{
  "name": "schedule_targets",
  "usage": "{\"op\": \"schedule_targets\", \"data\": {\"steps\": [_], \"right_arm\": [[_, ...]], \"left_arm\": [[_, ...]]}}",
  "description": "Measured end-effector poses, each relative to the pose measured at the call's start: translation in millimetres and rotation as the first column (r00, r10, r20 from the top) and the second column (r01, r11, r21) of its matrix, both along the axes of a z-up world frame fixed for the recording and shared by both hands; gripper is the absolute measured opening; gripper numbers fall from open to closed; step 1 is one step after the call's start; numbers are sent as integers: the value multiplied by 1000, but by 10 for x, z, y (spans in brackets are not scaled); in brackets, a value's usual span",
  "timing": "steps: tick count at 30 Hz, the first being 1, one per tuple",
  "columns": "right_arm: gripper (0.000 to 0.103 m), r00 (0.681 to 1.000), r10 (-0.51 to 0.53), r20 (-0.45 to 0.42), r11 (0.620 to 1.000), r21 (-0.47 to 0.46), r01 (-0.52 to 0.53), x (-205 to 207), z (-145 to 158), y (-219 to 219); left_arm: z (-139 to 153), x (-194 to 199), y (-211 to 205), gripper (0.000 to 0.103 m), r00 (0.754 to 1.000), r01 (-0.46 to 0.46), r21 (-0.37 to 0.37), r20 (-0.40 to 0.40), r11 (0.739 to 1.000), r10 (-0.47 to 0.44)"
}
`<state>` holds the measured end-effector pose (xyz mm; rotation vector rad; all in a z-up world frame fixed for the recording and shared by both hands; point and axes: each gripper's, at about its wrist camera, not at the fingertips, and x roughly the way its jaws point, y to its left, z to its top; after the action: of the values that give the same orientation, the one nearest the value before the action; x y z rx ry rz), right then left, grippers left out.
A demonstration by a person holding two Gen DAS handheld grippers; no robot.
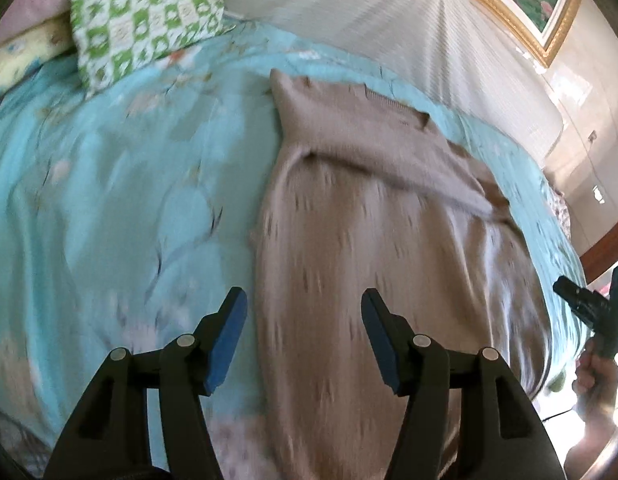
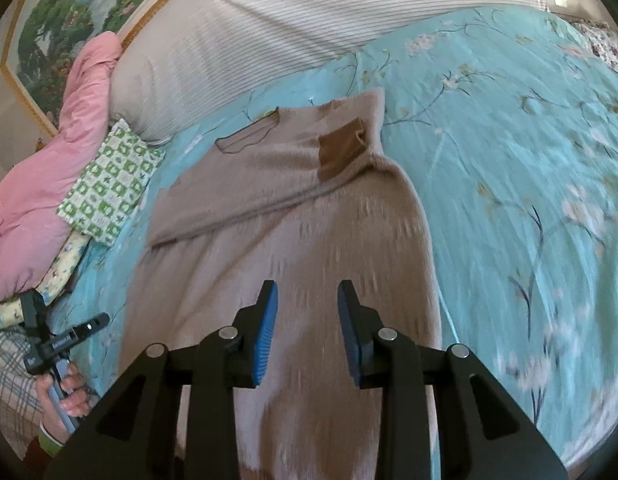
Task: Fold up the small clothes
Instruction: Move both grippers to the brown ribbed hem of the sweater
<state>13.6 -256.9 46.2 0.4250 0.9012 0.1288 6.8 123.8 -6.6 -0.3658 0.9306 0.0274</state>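
A beige knit sweater [image 1: 349,240] lies flat on the turquoise floral bedspread [image 1: 109,200], with a sleeve folded across its chest. In the right wrist view the sweater [image 2: 289,220] shows a brown patch [image 2: 341,152] near its collar. My left gripper [image 1: 305,336] is open and empty, above the sweater's lower left edge. My right gripper [image 2: 307,332] is open and empty, above the sweater's lower middle. Each gripper shows at the edge of the other's view: the right one [image 1: 585,304], the left one [image 2: 65,340].
A green-and-white checked pillow [image 1: 145,16] and a pink quilt [image 2: 49,160] lie at the head of the bed. A striped white headboard cushion [image 2: 309,28] stands behind the sweater. A gold-framed picture [image 1: 529,4] hangs on the wall.
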Motion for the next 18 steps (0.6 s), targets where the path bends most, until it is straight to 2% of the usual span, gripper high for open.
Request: {"op": "schedule_targets", "data": {"steps": [5, 10, 18], "right_arm": [[41, 1000, 27, 16, 1000, 5, -27, -338, 8, 2], [43, 999, 46, 8, 999, 17, -46, -688, -64, -16], [45, 994, 101, -52, 995, 12, -101, -1153, -269, -39]], "left_arm": [[-133, -447, -14, 64, 1000, -11, -39, -27, 999, 10], [-270, -815, -45, 64, 999, -9, -68, -50, 998, 5], [-564, -1088, -258, 64, 988, 64, -72, -138, 995, -74]]}}
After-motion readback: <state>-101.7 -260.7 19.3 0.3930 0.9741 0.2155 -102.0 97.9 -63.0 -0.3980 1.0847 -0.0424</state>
